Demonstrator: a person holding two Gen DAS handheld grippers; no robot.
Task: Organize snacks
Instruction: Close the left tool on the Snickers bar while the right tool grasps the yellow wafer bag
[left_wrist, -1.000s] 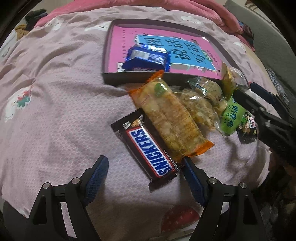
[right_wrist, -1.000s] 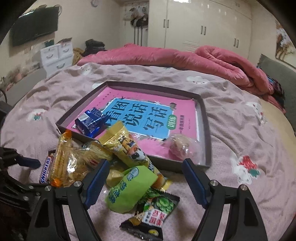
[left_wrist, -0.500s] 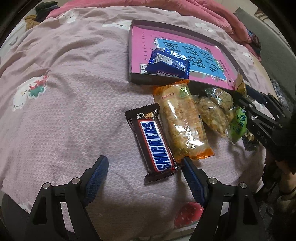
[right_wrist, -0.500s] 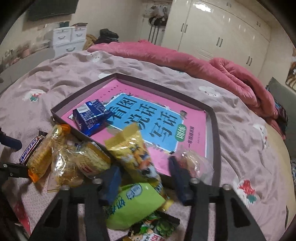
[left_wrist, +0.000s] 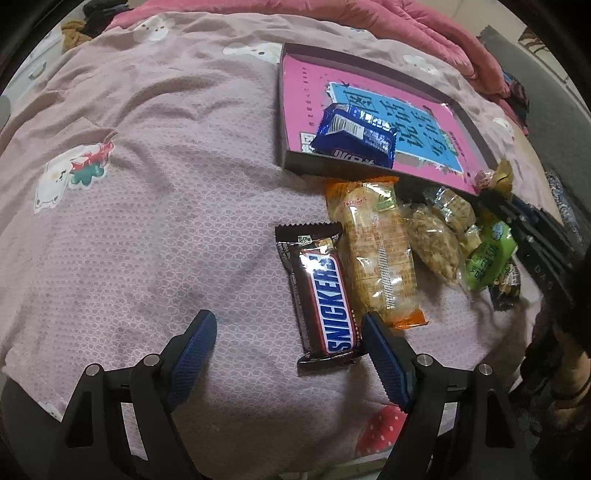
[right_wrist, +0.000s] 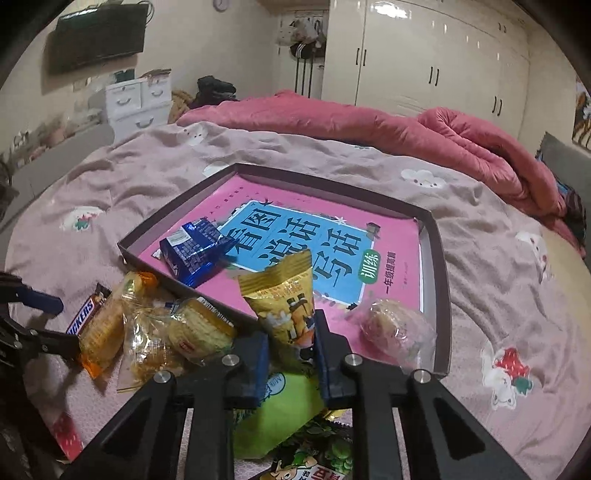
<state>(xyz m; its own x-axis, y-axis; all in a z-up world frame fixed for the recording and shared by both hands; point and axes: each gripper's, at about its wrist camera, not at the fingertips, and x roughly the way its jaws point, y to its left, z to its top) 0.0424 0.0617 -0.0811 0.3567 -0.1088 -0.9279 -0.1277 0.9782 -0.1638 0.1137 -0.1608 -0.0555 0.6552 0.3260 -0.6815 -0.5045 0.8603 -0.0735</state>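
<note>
Hidden and cut-off bits
Bottom edge crops my green-grape packet (right_wrist: 310, 467); yellow bag's (right_wrist: 284, 306) lower end sits behind my fingers (right_wrist: 327, 354).

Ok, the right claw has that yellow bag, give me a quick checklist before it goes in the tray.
1. Right claw shut on the yellow foil snack bag: ok.
2. Bag lifted clear of the green pouch below: cannot tell.
3. Bare space in the shallow dark tray between the blue wrapped biscuit pack and the clear wrapped pastry: ok.
4. Left claw open, away from the tray: ok.
5. Brown Snickers bar lying outside the tray: ok.
</note>
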